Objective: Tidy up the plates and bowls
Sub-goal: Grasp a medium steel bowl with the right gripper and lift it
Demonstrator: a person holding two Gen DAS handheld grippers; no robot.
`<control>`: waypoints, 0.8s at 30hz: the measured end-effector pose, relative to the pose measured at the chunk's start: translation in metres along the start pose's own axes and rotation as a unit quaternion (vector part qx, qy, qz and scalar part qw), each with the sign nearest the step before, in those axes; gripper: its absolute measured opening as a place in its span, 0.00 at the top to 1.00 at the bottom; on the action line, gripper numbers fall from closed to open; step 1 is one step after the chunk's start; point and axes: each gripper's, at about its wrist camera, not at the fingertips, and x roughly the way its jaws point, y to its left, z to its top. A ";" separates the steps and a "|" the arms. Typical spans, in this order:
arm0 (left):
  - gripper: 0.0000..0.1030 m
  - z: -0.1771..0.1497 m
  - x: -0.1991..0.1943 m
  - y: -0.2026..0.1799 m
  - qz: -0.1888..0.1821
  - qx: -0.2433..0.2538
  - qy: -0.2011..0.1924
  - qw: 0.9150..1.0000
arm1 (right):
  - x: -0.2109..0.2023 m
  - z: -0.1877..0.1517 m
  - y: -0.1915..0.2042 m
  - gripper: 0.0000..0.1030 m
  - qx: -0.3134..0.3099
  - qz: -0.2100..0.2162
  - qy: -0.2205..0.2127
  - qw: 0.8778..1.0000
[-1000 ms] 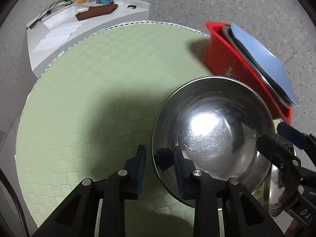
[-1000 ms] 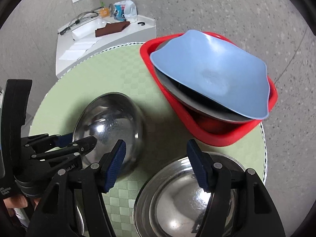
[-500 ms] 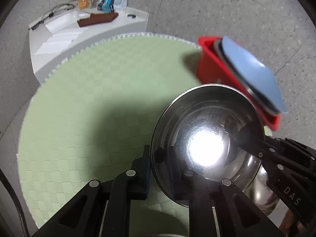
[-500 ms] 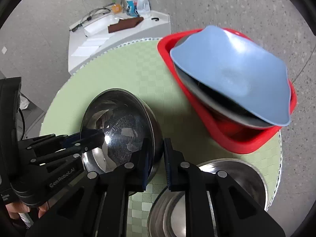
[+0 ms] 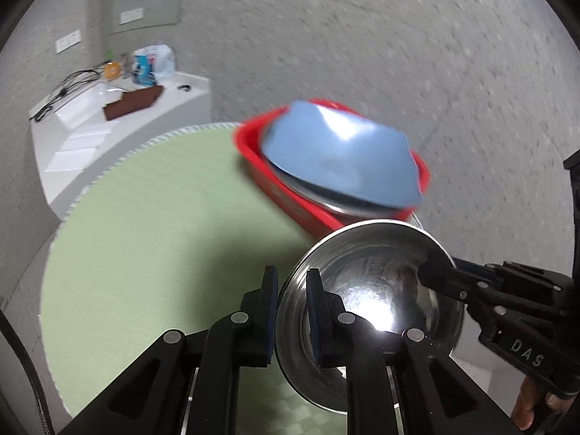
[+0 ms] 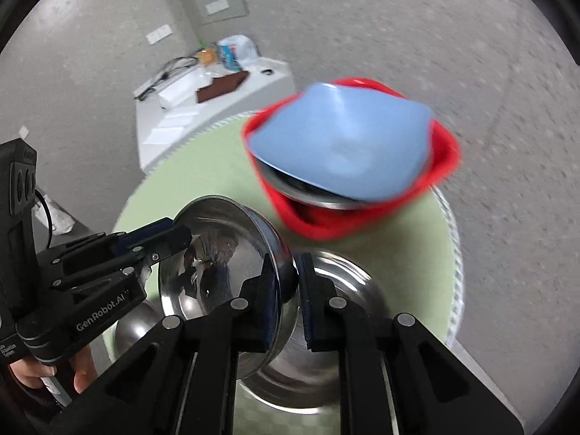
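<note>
Left gripper (image 5: 291, 311): we are holding the shiny round steel bowl (image 5: 377, 290) with it. The jaws are nearly closed, with one pad outside the bowl wall and one pad inside, so they are pinching the near rim.

Right gripper (image 6: 288, 297): we are gripping the same steel bowl (image 6: 217, 253) with it on the opposite rim. Its jaws are also almost closed on the thin wall, one pad on each side. In the left wrist view this gripper (image 5: 431, 272) is reaching the bowl from the right side.

Steel bowl: it is tilted on its edge between the two grippers and is lifted above the round table with the pale green checked mat (image 5: 163, 217). Its open side is facing the left camera, and a bright light is reflecting inside it.

Second steel bowl (image 6: 348, 290): it is standing on the mat, just under and behind the right jaws.

Third steel bowl (image 6: 134, 322): we are seeing only a small part, low on the left, below the held bowl.

Red plastic basin (image 6: 362, 217): it is standing at the far right edge of the table. A light blue square plate (image 6: 344, 148) is leaning inside it, on top of a steel dish whose rim is showing below.

White side counter (image 5: 119, 127): it is standing behind the table, carrying papers, cables, a brown cloth and a plastic bag.
</note>
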 end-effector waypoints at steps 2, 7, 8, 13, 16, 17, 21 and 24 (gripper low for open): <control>0.89 0.000 0.007 -0.014 -0.006 0.012 0.010 1.000 | -0.002 -0.007 -0.015 0.89 0.016 -0.003 0.000 1.000; 0.89 0.005 0.035 -0.027 0.000 0.031 0.031 0.999 | 0.005 -0.019 -0.039 0.89 0.037 -0.002 0.011 0.999; 0.89 0.004 0.040 -0.028 0.002 0.031 0.035 0.999 | 0.008 -0.021 -0.042 0.89 0.041 -0.001 0.014 0.999; 0.88 0.011 0.071 -0.040 0.012 0.032 0.047 0.998 | 0.020 -0.029 -0.050 0.89 0.040 -0.005 0.023 0.999; 0.85 0.012 0.078 -0.047 0.010 0.041 0.041 0.998 | 0.024 -0.031 -0.052 0.89 0.037 -0.011 0.020 0.999; 0.85 0.012 0.079 -0.047 0.010 0.041 0.040 0.998 | 0.024 -0.032 -0.052 0.88 0.034 -0.011 0.019 0.999; 0.67 0.005 0.067 -0.041 -0.003 0.036 0.024 0.999 | 0.024 -0.035 -0.048 0.87 0.020 -0.024 0.014 0.999; 0.56 -0.002 0.047 -0.027 0.001 0.029 0.004 1.000 | 0.020 -0.038 -0.041 0.76 0.013 -0.034 0.004 0.999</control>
